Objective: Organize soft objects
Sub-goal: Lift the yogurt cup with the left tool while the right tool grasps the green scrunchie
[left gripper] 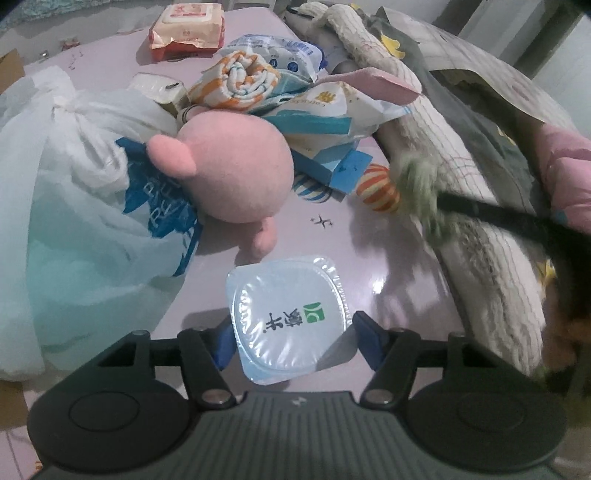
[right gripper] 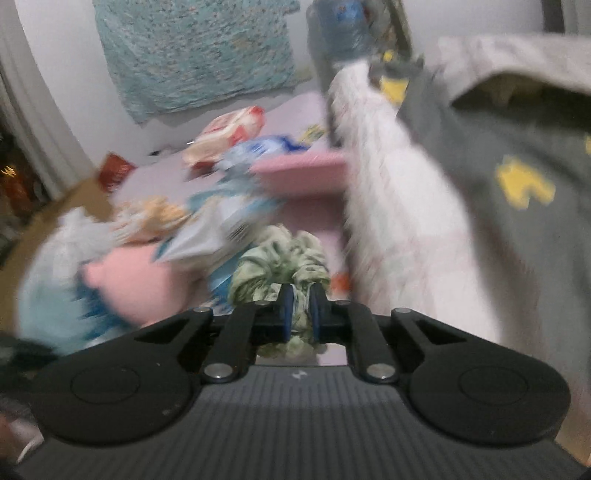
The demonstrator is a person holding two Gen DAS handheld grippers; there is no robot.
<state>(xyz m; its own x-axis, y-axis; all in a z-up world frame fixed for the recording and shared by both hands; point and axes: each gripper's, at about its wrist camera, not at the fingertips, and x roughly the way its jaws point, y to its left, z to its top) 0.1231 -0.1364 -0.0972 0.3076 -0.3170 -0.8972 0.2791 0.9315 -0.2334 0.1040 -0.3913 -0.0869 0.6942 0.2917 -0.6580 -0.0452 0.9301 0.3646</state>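
My right gripper (right gripper: 300, 308) is shut on a green patterned scrunchie (right gripper: 280, 258) and holds it above the lilac table; the view is blurred by motion. The scrunchie also shows in the left wrist view (left gripper: 421, 192), blurred, on the black arm of the right gripper. My left gripper (left gripper: 291, 341) is open, with its blue pads either side of a sealed yogurt cup (left gripper: 290, 317) on the table. A pink plush toy (left gripper: 236, 170) lies just beyond the cup. A rolled orange-striped towel (left gripper: 243, 79) lies further back.
A tied white plastic bag (left gripper: 85, 206) fills the left. Snack packets (left gripper: 325, 118), a blue box (left gripper: 340, 166), striped balls (left gripper: 378, 188) and a wet-wipes pack (left gripper: 186, 29) crowd the middle and back. Blankets and grey cloth (left gripper: 476, 177) are heaped on the right.
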